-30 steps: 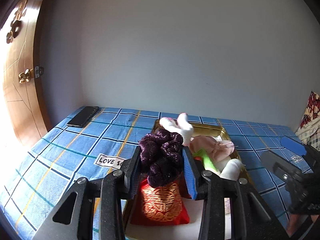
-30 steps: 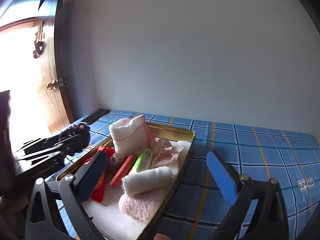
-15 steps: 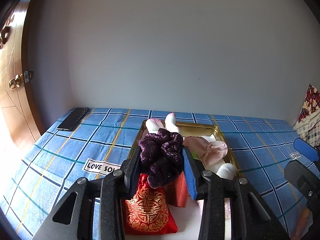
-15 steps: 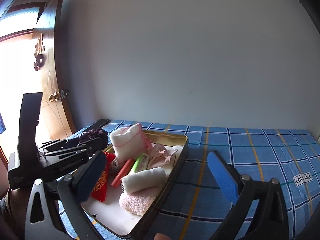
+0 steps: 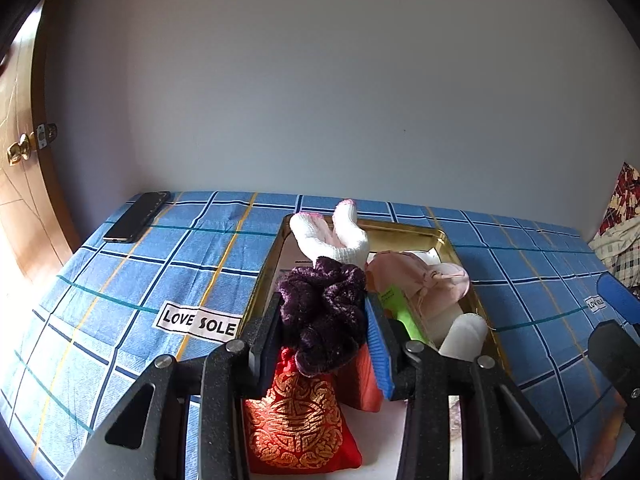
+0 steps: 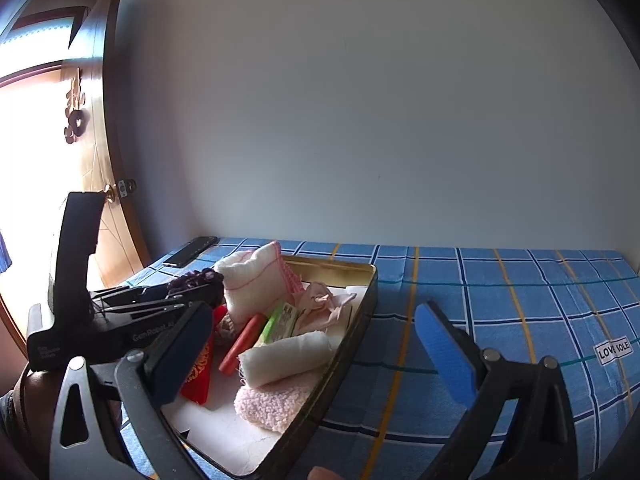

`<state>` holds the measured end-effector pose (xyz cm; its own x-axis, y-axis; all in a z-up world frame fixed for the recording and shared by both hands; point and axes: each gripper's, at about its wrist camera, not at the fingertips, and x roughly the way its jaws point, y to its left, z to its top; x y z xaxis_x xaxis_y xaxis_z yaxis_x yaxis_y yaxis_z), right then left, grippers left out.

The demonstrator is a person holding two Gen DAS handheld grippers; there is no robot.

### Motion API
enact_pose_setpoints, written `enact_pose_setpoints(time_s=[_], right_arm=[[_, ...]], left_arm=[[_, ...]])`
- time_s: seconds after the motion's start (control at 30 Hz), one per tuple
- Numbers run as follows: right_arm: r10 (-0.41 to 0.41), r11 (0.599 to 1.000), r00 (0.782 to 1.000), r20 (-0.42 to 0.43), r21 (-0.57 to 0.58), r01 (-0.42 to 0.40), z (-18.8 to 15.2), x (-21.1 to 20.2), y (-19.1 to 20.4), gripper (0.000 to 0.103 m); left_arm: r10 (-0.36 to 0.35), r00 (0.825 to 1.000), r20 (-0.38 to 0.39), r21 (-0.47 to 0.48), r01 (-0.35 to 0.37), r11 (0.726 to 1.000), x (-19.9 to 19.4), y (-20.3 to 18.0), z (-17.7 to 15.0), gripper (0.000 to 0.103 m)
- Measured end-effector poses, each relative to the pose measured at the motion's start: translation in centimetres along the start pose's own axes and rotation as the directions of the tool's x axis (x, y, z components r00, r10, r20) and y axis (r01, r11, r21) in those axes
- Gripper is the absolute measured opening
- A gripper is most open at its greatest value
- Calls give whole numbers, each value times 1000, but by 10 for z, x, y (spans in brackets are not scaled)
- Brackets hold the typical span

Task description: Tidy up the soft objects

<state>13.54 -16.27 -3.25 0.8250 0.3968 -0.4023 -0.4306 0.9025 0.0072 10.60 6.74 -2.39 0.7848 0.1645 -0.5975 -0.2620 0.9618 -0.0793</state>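
My left gripper (image 5: pixel 322 320) is shut on a dark purple velvet scrunchie (image 5: pixel 324 312), held above the near left part of a gold metal tray (image 5: pixel 400 234). Beneath it in the tray lie a red and gold pouch (image 5: pixel 298 428), a white sock (image 5: pixel 332 236), pink cloth (image 5: pixel 420 280) and a rolled white cloth (image 5: pixel 464 336). In the right wrist view the left gripper (image 6: pixel 200 286) with the scrunchie (image 6: pixel 196 280) hangs over the tray (image 6: pixel 360 320). My right gripper (image 6: pixel 316 344) stands open over the tray's right rim with nothing between its fingers.
A blue checked sheet (image 5: pixel 160 280) covers the surface. A black phone (image 5: pixel 138 216) lies at the far left corner. A wooden door (image 5: pixel 20 184) stands on the left. Patterned fabric (image 5: pixel 620 224) lies at the far right. A fluffy pink cloth (image 6: pixel 272 404) sits near the tray's front.
My left gripper has moved with the scrunchie over the tray, so the pouch now lies under it and the view has swung slightly right. The right gripper has hardly moved.
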Motion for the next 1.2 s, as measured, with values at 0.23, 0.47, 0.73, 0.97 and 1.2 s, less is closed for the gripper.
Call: enact_pose_setpoints(time_s=[0.23,0.47,0.73,0.97,1.2], right_arm=[[2,1000,1000,2,2,-2,-1,0,2,103],[5,1000,1000,5,4,-5,-2,-1,4,103],[-1,1000,1000,11,11,1,-2,-4,4,103],[2,1000,1000,12,-1,-2,-1,-4,12,103],[-3,1000,1000,12,-6,3,3,0,20,103]], left_arm=[[-6,1000,-9,-2,6,1000,0,2,1,51],[-9,1000,-11,2,9,1000,-3,-2,0,59],[12,999,32,-8,-11,1000,-20,-1,-3,70],[46,996,75,-27,-44,999,-37,7,-8,78],[73,994,86,-29,-71,997,-48,12,-12,79]])
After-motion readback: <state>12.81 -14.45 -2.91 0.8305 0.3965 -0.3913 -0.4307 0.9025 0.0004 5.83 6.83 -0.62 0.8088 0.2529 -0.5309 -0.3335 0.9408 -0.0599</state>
